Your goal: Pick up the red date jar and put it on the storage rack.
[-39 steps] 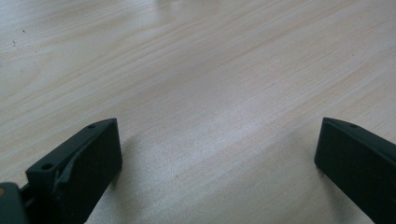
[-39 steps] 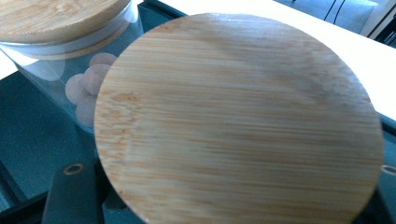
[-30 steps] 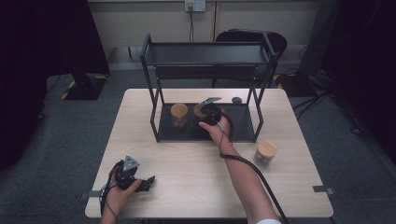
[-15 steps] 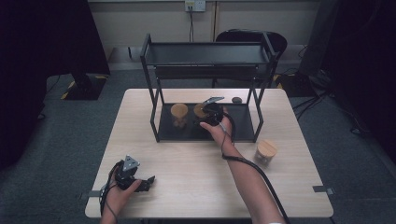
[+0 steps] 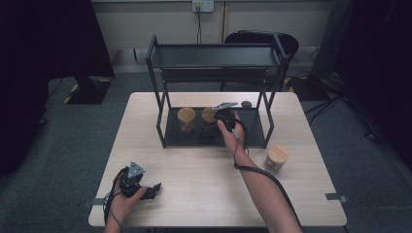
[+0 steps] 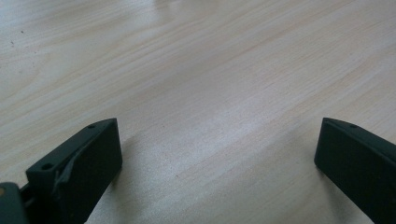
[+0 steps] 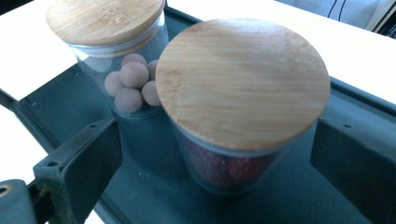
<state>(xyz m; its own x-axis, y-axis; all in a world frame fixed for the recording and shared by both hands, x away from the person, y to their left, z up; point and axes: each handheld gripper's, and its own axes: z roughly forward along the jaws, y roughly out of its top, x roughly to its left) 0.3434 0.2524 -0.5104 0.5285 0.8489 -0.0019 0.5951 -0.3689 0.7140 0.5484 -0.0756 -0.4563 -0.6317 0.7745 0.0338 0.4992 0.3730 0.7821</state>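
A light wooden surface (image 5: 194, 184) carries a black two-tier metal rack (image 5: 214, 58) at its far half. The rack's bottom shelf (image 5: 252, 133) holds two glass jars with bamboo lids, side by side: the left jar (image 5: 186, 119) and the right jar (image 5: 210, 116). A third lidded jar (image 5: 277, 158) stands directly on the surface, right of the rack. A small dark object (image 5: 246, 103) lies behind the rack.

Lab or office test room: grey carpet (image 5: 58, 145), lone wood table (image 5: 204, 179) with black rack (image 5: 214, 56), wall socket (image 5: 203, 6), floor cables (image 5: 330, 104), dark drapes (image 5: 43, 58) both sides.
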